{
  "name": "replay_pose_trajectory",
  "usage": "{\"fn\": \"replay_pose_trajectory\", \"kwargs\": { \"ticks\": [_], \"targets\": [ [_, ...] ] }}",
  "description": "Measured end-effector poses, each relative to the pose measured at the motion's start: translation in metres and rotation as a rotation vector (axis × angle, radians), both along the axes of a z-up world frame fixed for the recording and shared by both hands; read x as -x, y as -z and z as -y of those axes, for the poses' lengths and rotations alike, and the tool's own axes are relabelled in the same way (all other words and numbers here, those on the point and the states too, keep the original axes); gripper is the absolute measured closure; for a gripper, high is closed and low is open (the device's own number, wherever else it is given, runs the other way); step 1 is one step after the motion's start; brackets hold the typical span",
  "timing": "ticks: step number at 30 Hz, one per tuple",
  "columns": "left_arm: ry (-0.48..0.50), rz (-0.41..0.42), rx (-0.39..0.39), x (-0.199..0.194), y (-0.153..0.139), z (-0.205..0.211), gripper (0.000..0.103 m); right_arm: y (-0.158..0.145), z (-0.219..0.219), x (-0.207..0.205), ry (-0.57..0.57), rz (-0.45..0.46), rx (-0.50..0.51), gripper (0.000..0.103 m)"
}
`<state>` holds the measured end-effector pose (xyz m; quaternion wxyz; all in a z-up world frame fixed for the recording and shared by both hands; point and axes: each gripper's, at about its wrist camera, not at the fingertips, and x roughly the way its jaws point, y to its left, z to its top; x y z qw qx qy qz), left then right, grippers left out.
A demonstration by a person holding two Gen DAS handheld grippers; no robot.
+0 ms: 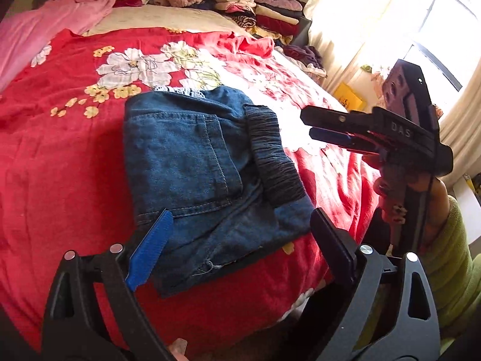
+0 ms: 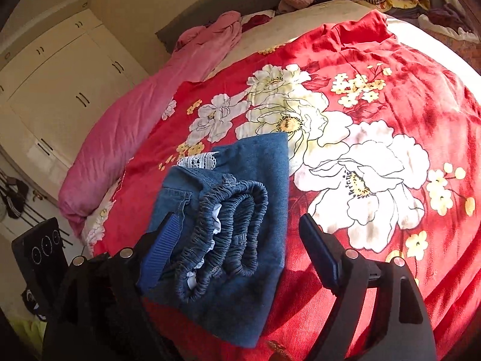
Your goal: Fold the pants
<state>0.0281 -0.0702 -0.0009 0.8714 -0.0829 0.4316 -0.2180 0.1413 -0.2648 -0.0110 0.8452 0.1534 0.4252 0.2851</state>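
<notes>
Folded blue jeans (image 1: 192, 165) lie as a compact bundle on the red floral bedspread (image 1: 60, 165), back pocket up and the elastic waistband (image 1: 273, 156) along the right side. My left gripper (image 1: 240, 246) hovers open over the bundle's near edge, and neither pad touches the cloth. To the right, a hand holds my right gripper (image 1: 308, 124) above the bedspread. In the right wrist view the jeans (image 2: 240, 240) show the gathered waistband (image 2: 222, 240) end-on, with white lace (image 2: 198, 161) at the far edge. My right gripper (image 2: 237, 249) stands wide open over them, its pads clear.
Stacks of folded clothes (image 1: 255, 9) sit at the head of the bed, and a pink blanket (image 1: 60, 21) lies along its left side. A curtained window (image 1: 375, 30) is at the right. A cream wardrobe (image 2: 60, 90) stands beyond the bed. A green sleeve (image 1: 451, 255) shows at the right.
</notes>
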Motion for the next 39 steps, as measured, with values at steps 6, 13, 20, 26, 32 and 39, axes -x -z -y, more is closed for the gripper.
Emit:
{"fn": "replay_pose_trajectory", "kwargs": {
  "ticks": [6,13,20,26,32,39],
  "targets": [
    [-0.033,0.034,-0.022,0.005,-0.012,-0.008,0.013,-0.013,0.001,0.009,0.006,0.033,0.017,0.022],
    [-0.057,0.061,-0.037,0.009,-0.022,-0.016,0.011,-0.028,-0.005,0.020,-0.002,0.081,0.052,0.021],
    [-0.106,0.064,-0.044,0.008,-0.024,-0.029,0.010,-0.038,-0.008,0.032,0.004,0.127,0.101,0.004],
    [-0.199,0.055,-0.039,0.004,-0.023,-0.058,0.010,-0.041,-0.011,0.044,-0.018,0.154,0.141,0.004],
    [-0.263,0.048,-0.046,-0.009,-0.021,-0.082,0.016,-0.018,-0.026,0.060,-0.112,0.055,0.115,0.004],
    [-0.147,0.004,-0.024,-0.040,-0.015,-0.053,0.055,0.028,-0.073,0.073,-0.242,-0.119,0.084,0.030]
  ]
}}
